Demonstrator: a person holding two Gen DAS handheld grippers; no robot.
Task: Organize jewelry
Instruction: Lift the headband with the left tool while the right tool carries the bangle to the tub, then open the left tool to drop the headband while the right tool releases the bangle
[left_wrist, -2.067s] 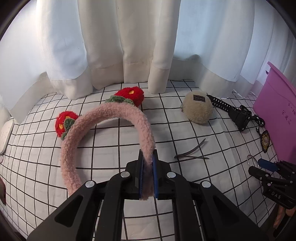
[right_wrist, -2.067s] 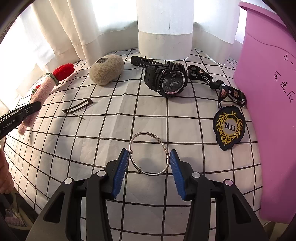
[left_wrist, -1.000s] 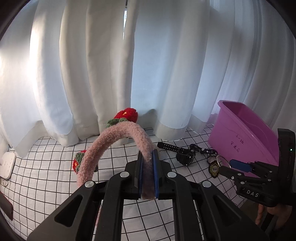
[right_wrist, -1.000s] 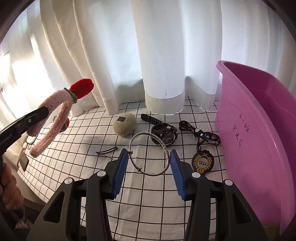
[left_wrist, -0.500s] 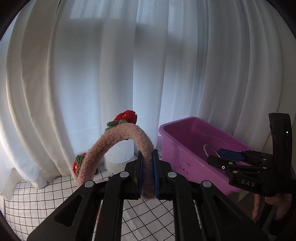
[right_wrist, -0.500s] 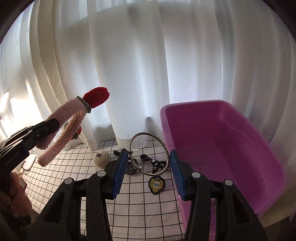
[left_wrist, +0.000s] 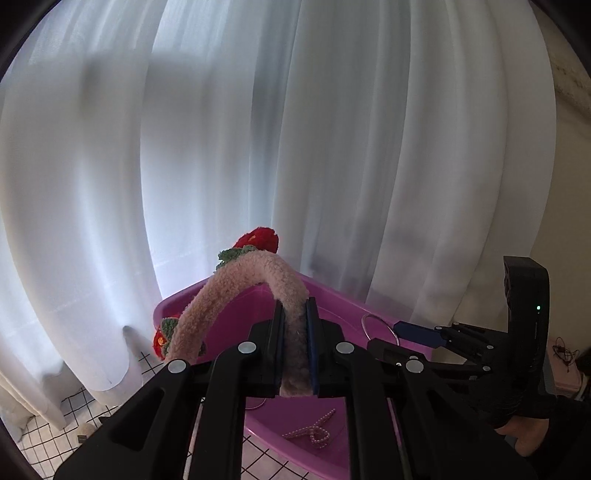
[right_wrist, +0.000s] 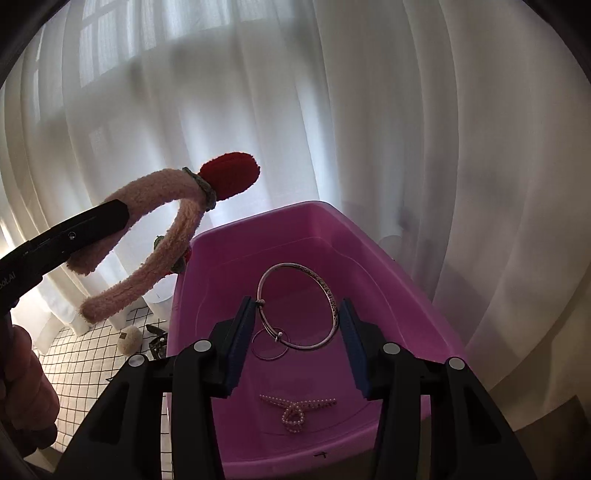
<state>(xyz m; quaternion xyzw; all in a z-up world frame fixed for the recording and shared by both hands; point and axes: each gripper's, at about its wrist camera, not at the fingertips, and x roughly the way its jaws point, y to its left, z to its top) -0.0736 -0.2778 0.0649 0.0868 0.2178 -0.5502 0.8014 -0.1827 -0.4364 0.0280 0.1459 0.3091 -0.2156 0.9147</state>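
My left gripper (left_wrist: 294, 343) is shut on a fluffy pink headband (left_wrist: 236, 284) with red flowers, held in the air at the left edge of the purple bin (left_wrist: 229, 325); the headband also shows in the right wrist view (right_wrist: 155, 258). My right gripper (right_wrist: 297, 332) is shut on a silver bangle (right_wrist: 328, 291), held above the inside of the purple bin (right_wrist: 369, 266). The bangle also shows in the left wrist view (left_wrist: 369, 321). In the bin lie a pearl hair clip (right_wrist: 295, 408) and a thin ring (right_wrist: 269, 347).
White curtains (right_wrist: 295, 129) hang behind the bin. A checked cloth (right_wrist: 92, 362) lies left of the bin with a beige pompom (right_wrist: 129, 339) and a black watch (right_wrist: 159, 341) on it.
Both grippers have lifted off the checked cloth and moved right. The bangle is now over the bin's inside and the headband is at its left edge.
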